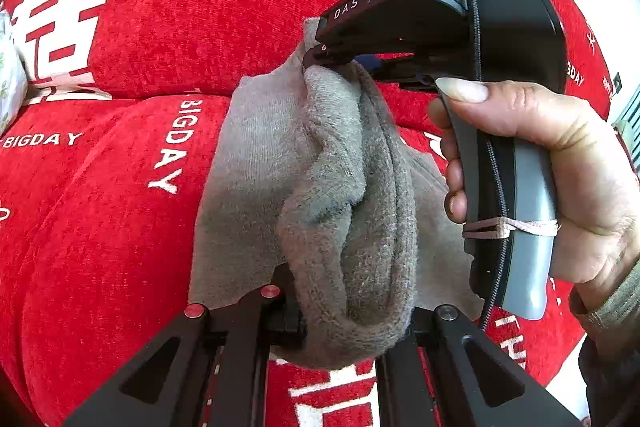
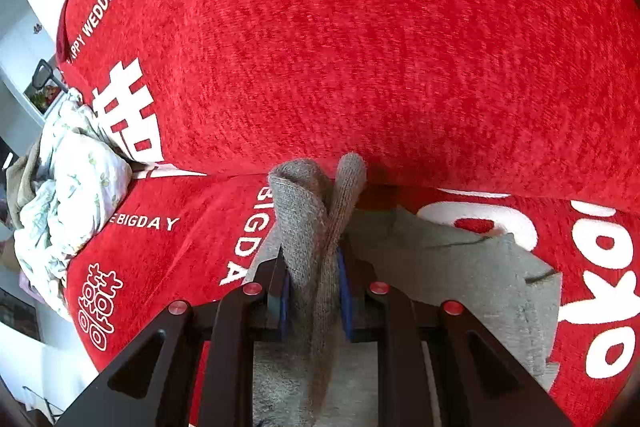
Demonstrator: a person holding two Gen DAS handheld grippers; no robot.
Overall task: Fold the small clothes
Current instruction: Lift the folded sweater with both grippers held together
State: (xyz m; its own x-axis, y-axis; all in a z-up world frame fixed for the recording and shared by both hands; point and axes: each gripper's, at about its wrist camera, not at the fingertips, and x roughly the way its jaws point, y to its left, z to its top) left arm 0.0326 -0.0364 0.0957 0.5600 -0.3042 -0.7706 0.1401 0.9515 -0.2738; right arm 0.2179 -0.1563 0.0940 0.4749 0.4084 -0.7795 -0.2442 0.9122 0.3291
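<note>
The red sofa cover (image 2: 400, 47) spreads ahead of and under both tongs. The grey garment (image 1: 248, 163) hangs between them, its far edge pinched in the right gripper (image 2: 314, 291), its near, bunched edge apparently clamped in the left gripper (image 1: 340, 327). To fold well, keep both edges level and taut, then lay them down together.

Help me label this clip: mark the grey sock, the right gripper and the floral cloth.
grey sock (image 1: 352, 211), left wrist view, bunched middle.
right gripper (image 1: 320, 57), left wrist view, tips pinching the sock.
floral cloth (image 2: 76, 183), right wrist view, crumpled centre.
</note>
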